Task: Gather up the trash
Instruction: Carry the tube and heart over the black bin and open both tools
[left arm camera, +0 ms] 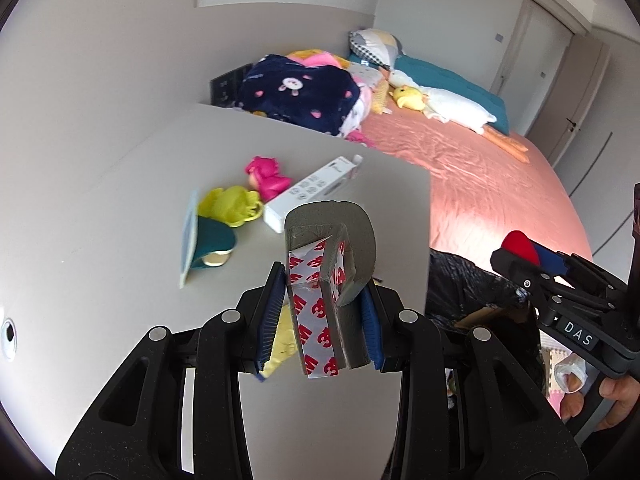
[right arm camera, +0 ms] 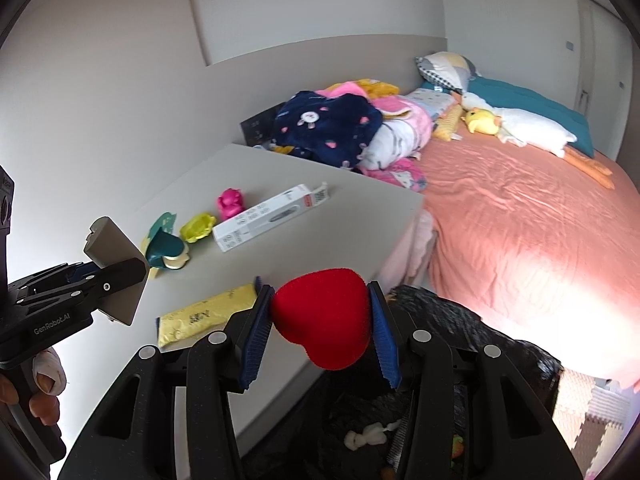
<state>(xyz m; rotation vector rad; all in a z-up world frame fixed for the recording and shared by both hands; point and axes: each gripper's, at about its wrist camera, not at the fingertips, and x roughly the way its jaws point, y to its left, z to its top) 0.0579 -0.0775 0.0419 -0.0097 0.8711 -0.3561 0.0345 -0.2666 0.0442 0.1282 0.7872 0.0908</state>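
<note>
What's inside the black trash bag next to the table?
In the black trash bag, a crumpled whitish scrap and something small and colourful show near the bottom. The right gripper and its red heart cover the rest.

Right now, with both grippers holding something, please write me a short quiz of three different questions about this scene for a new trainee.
1. True or false: the left gripper is shut on a folded grey foam strip with red-printed backing.
2. Multiple choice: the red heart-shaped sponge in the right gripper hangs above
A. the pink bedsheet
B. the black bin bag
C. the long white carton
3. Fill in: on the grey table, the flat packet nearest the right gripper is coloured ____.

Key: 1 true; 2 B; 3 yellow.
</note>
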